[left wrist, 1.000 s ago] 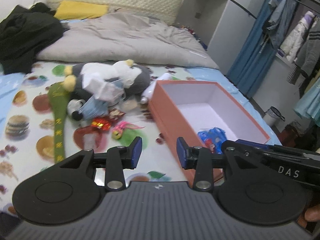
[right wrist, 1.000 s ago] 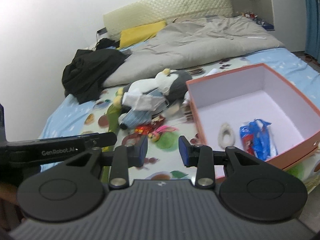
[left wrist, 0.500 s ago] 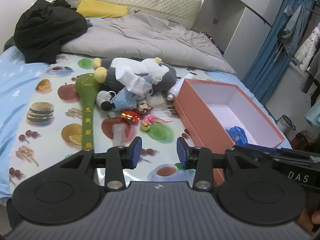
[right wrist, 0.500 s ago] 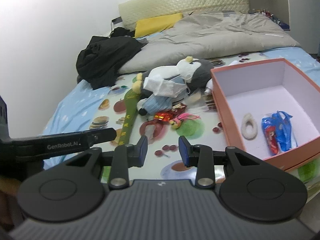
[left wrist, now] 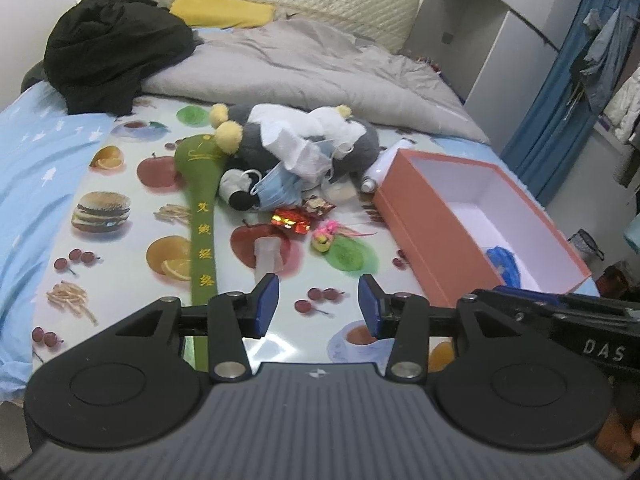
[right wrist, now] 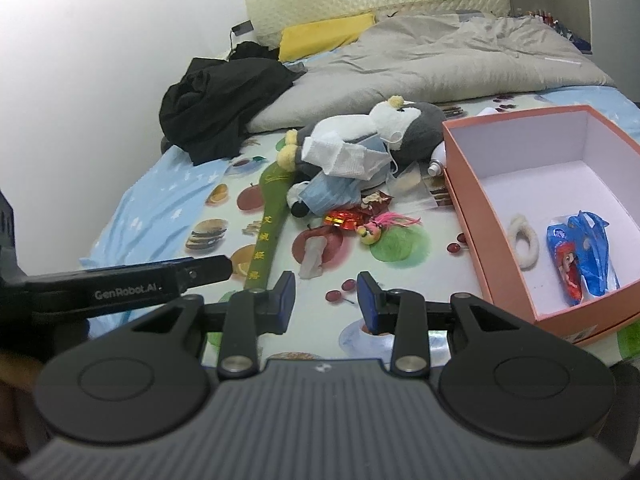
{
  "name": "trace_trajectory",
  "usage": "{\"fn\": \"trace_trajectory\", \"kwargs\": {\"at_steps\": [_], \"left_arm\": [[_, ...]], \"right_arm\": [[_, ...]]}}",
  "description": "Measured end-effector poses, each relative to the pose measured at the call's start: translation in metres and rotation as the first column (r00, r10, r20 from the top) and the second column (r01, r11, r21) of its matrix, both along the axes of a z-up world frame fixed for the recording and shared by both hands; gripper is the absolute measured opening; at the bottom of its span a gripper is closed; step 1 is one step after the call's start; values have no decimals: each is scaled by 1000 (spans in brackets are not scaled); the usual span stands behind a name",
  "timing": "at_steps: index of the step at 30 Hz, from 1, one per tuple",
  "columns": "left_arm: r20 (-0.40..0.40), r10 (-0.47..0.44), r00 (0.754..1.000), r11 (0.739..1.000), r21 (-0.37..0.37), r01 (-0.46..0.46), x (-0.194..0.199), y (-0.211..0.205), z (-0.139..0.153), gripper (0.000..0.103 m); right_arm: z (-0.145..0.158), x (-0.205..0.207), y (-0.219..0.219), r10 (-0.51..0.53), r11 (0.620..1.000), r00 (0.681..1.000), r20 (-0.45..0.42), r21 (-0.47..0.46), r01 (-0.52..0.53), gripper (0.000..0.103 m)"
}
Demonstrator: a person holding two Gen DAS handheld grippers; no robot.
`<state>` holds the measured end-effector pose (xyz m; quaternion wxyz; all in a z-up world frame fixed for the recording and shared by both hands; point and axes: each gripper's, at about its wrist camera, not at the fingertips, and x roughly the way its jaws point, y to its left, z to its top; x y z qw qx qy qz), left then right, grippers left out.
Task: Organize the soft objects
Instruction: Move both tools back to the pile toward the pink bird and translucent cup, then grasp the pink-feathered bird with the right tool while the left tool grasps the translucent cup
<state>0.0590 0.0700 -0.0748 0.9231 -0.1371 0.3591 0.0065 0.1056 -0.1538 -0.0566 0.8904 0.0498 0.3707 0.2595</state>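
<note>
A grey and white plush penguin point(left wrist: 312, 136) point(right wrist: 400, 124) lies on the bed mat with white cloth and blue face masks point(left wrist: 280, 190) point(right wrist: 332, 192) on it. A green plush stick point(left wrist: 202, 216) point(right wrist: 270, 224) lies left of it. An orange box point(left wrist: 432, 224) point(right wrist: 472, 216) stands at the right, holding a blue packet point(right wrist: 580, 256) and a white ring point(right wrist: 522, 240). My left gripper point(left wrist: 318, 306) and right gripper point(right wrist: 326, 300) are open, empty and hover above the mat's near edge.
Red wrappers point(left wrist: 290, 220), a pink fuzzy toy point(left wrist: 326, 236), a clear tube point(left wrist: 268, 254) and a white bottle point(left wrist: 378, 174) lie on the fruit-print mat. A black garment point(left wrist: 108, 48), grey duvet point(left wrist: 320, 68) and yellow pillow point(left wrist: 220, 10) lie behind. Clothes hang at right.
Both grippers have pulled back and leftward from the box, so more of the bed and mat shows. Both stay open and empty.
</note>
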Motion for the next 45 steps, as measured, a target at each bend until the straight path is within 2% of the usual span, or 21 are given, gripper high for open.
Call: {"fn": "trace_trajectory", "kwargs": {"at_steps": [4, 5, 7, 8, 13, 22, 30, 40, 43, 45], "left_arm": [[-36, 23, 999, 1000, 5, -22, 19, 5, -12, 50], [-43, 29, 999, 1000, 4, -29, 25, 7, -16, 50], [-61, 40, 997, 999, 17, -39, 38, 10, -24, 50], [-68, 43, 997, 999, 24, -41, 45, 11, -28, 50], [-116, 56, 992, 998, 22, -54, 79, 23, -49, 50], [-200, 21, 980, 1000, 20, -17, 145, 31, -96, 50], [-225, 8, 974, 1000, 2, -8, 188, 41, -127, 50], [-259, 8, 966, 1000, -23, -14, 211, 42, -148, 50], [-265, 12, 964, 1000, -24, -19, 211, 41, -152, 47], [-264, 19, 964, 1000, -14, -24, 211, 41, -152, 38]], "right_arm": [[-9, 18, 0, -4, 1000, 1000, -28, -12, 3, 39], [-12, 24, 1, -1, 1000, 999, -33, -18, 1, 41], [-20, 37, 4, 1, 1000, 999, -51, -27, -2, 52], [-23, 44, 5, 3, 1000, 998, -60, -25, -5, 52], [-43, 83, 18, 11, 999, 994, -106, -34, -15, 52], [-84, 155, 42, 19, 999, 982, -187, -33, -25, 52], [-116, 197, 62, 45, 998, 967, -251, -29, -54, 52], [-139, 227, 81, 59, 997, 961, -271, -37, -72, 51], [-145, 227, 84, 63, 995, 960, -273, -53, -80, 49], [-148, 227, 84, 54, 994, 960, -274, -74, -77, 44]]}}
